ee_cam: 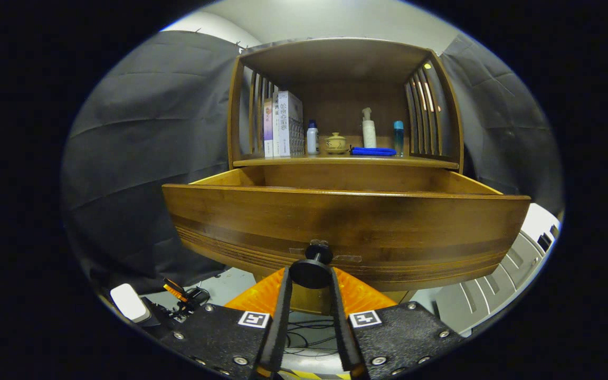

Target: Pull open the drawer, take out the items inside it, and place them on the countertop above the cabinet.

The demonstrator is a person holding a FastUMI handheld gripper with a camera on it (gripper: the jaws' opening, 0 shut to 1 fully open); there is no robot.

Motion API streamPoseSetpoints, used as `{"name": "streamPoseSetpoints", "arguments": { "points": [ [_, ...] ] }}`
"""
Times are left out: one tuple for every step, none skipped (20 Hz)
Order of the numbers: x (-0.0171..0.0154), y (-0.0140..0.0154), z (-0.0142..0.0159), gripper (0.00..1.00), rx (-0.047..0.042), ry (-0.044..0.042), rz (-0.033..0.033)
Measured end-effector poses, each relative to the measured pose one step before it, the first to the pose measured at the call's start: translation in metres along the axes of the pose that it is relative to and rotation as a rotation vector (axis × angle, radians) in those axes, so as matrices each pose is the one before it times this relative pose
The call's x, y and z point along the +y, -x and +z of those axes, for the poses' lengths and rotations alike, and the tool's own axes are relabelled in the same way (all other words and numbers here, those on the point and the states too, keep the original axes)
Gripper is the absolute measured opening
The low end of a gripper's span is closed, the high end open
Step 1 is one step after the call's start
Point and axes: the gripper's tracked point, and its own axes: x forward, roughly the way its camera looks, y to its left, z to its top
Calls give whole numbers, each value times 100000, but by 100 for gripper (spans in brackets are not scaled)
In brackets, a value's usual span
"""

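The wooden drawer (346, 227) stands pulled out of the cabinet towards me, its front panel wide across the view. Its inside is hidden behind the front panel. A round black knob (312, 272) sticks out of the panel's lower middle. My gripper (310, 278) is shut on that knob, one finger pressing each side of it. Above the drawer lies the countertop (420, 161), a shelf inside the wooden cabinet.
On the countertop stand books (283, 124), a small white bottle (312, 138), a lidded ceramic pot (335, 143), a pump bottle (369, 129), a blue tube (398, 137) and a folded blue cloth (372, 151). Slatted side walls (425, 113) flank it. Cables lie on the floor below.
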Motion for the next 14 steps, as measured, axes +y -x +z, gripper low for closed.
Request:
{"name": "streamPoseSetpoints", "arguments": {
  "points": [
    [116, 321, 781, 45, -1663, 372, 782],
    [439, 213, 865, 51, -2602, 1577, 1767],
    [292, 299, 1036, 58, -2609, 1668, 1896],
    [153, 134, 875, 66, -2434, 575, 1107],
    [58, 357, 1033, 73, -2179, -999, 1023],
    [515, 308, 1051, 80, -1701, -1933, 2409],
    [587, 121, 891, 87, -697, -1196, 2684],
    [380, -33, 1283, 94, -842, 88, 2820],
    [-56, -46, 1028, 94, -739, 730, 1078],
    [-402, -200, 1366, 94, -1441, 956, 110],
    [-391, -307, 1188, 94, -1253, 184, -374],
    [-90, -530, 793, 94, -365, -363, 17],
    [-338, -643, 634, 94, 443, -685, -590],
    [-371, -736, 446, 94, 1365, -762, -204]
  ]
}}
